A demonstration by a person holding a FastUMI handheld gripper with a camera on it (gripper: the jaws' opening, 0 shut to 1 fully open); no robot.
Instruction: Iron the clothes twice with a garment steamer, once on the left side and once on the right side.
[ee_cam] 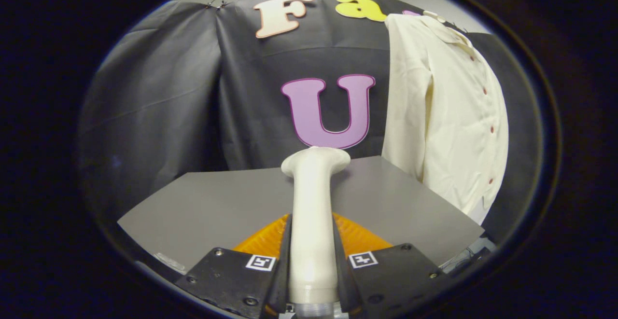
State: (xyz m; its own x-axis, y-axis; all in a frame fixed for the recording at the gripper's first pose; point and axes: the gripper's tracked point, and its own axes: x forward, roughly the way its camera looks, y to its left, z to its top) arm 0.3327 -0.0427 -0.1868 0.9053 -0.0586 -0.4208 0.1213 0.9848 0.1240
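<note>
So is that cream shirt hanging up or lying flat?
Hanging: the shirt drapes down against the booth wall, beyond the fingers clamped on the steamer.

Cream shirt (446, 111) with red buttons, white steamer (313, 222), grey table (217, 208).

steamer (313, 222) between jaws, over table (212, 208) | shirt (444, 111) hangs beyond, right, seemingly against wall

Grey table (203, 213); a small clear object (170, 262) lying near its front edge.
</note>
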